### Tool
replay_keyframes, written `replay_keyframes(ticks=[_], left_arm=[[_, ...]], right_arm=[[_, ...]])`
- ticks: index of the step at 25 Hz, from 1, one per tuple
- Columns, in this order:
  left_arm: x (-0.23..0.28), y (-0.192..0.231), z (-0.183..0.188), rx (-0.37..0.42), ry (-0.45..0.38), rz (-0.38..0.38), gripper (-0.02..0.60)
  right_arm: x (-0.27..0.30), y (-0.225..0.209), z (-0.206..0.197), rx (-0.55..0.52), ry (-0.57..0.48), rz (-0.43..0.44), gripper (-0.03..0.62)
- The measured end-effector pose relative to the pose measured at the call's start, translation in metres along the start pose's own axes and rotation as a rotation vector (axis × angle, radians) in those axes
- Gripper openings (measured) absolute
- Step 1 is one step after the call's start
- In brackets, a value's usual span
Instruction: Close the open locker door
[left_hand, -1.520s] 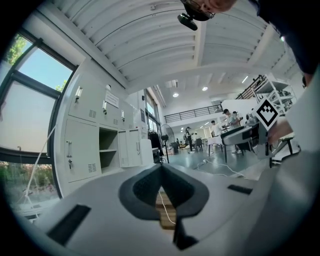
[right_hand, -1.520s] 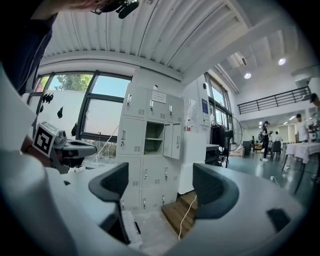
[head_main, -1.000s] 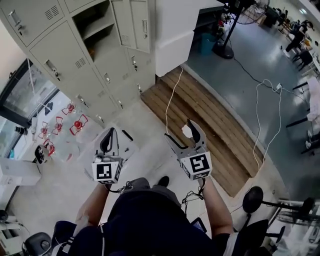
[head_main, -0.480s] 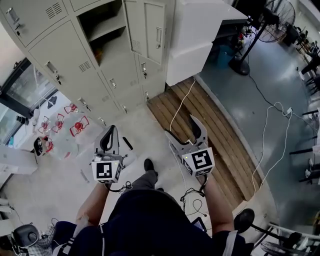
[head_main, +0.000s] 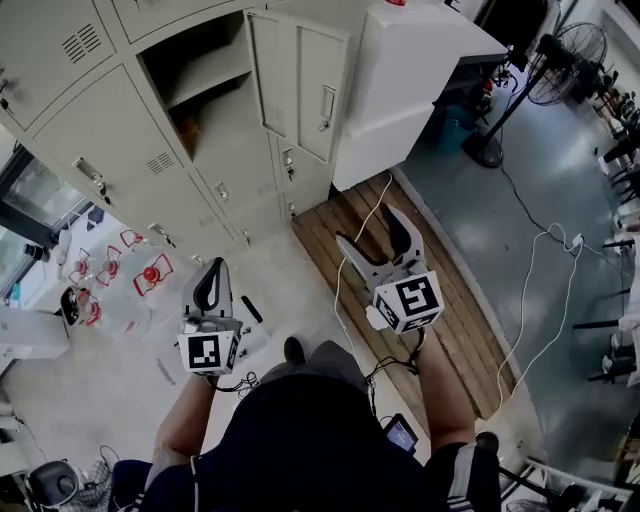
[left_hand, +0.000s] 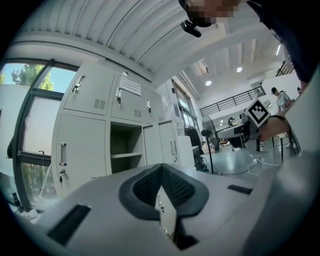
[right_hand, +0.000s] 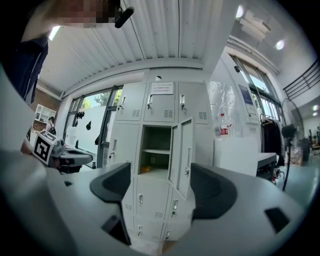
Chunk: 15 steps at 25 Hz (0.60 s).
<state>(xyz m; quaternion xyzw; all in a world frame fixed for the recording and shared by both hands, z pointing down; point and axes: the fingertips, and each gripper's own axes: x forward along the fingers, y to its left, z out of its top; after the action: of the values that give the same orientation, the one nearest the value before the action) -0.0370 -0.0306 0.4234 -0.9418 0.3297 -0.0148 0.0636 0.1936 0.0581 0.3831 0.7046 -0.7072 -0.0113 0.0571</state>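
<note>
The step in hand looks like the approach: nothing touches the door (head_main: 325, 90) yet. It stands swung out from the lockers (head_main: 120, 110), at the right edge of its open compartment (head_main: 195, 70), roughly square to the locker fronts. In the right gripper view the door (right_hand: 186, 150) shows with its handle (right_hand: 188, 161) on the side facing away from the compartment; a shelf (right_hand: 155, 151) crosses the opening just left of the door.

Both grippers are held level and well short of the door, aimed towards it. The left gripper (head_main: 217, 265) is clenched on nothing; in its own view the pads (left_hand: 161, 167) meet. The right gripper (head_main: 368, 228) is released and wide. Its jaws have just been closing a little, with nothing between them, and its view frames the door between the pads (right_hand: 160, 185).

The right gripper sits nearer the door's line, so it seems the likelier tool. The next move calls for carrying it forward to the handle side of the door, near the free edge. From there it can press the panel round towards the compartment until it lies flush. A flat push should do; no grasp looks needed. The risk is meeting the door edge-on, or leaving it short of latching.
</note>
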Motion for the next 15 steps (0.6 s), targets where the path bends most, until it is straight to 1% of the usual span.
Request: replay_keyframes(ticks=[3,6,9,12,15], left_arm=[[0.014,0.009,-0.007,0.016,0.021,0.026,0.003],[0.028,0.015,-0.01,0.025,0.04,0.065,0.003],[0.042,0.024,-0.011,0.023,0.056,0.134,0.003],[0.058,0.028,0.003,-0.015,0.032,0.209,0.003],[0.071,0.032,-0.002,0.004,0.056,0.255,0.003]], right_arm=[[0.027,-0.023,0.004,0.009,-0.011,0.028,0.356],[0.055,-0.043,0.005,0.007,-0.019,0.077,0.356],[0.082,-0.063,0.009,0.009,-0.032,0.137,0.356],[0.108,-0.084,0.01,0.004,-0.033,0.208,0.357],[0.134,-0.103,0.015,-0.008,-0.042,0.289,0.356]])
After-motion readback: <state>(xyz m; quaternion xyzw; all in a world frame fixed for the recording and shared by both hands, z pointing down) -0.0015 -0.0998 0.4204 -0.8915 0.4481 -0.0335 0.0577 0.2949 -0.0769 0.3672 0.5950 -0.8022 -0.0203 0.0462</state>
